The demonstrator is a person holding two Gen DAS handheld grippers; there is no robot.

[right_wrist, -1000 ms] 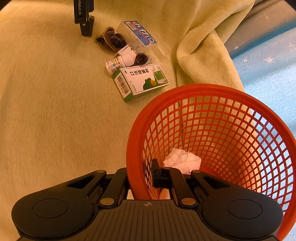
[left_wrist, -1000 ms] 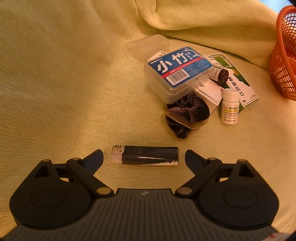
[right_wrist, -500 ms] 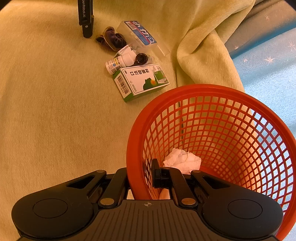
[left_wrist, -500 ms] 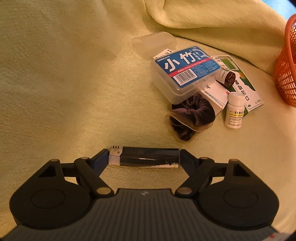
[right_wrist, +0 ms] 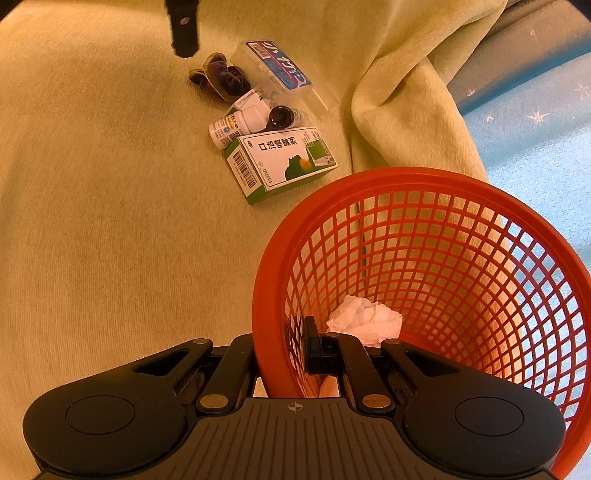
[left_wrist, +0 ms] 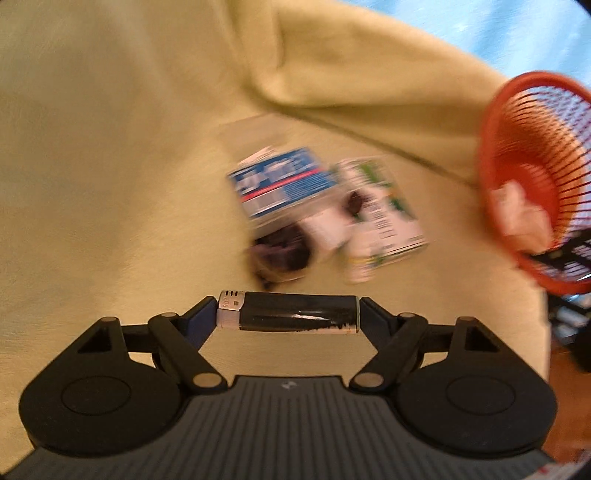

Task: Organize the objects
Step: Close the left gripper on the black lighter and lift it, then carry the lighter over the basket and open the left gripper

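Note:
A black lighter (left_wrist: 288, 312) with a silver cap lies crosswise in my left gripper (left_wrist: 286, 314), which is shut on its two ends and holds it above the yellow-green blanket (left_wrist: 92, 166). Beyond it, blurred, lies a pile: a blue-labelled clear box (left_wrist: 280, 181), a dark scrunchie (left_wrist: 284, 249), a white bottle (right_wrist: 236, 123) and a green-and-white carton (right_wrist: 280, 158). My right gripper (right_wrist: 282, 360) is shut on the rim of an orange mesh basket (right_wrist: 269, 280) with a crumpled white tissue (right_wrist: 364, 319) inside. The left gripper's finger (right_wrist: 183, 27) shows at the top of the right wrist view.
The blanket bunches into a thick fold (right_wrist: 402, 103) behind the pile. A blue starred sheet (right_wrist: 535, 122) lies past the fold on the right. A small brown bottle (right_wrist: 282, 116) rests among the pile's items.
My left gripper has lifted the lighter off the blanket and swung right, so the basket now shows in its view. The right gripper and basket have stayed put.

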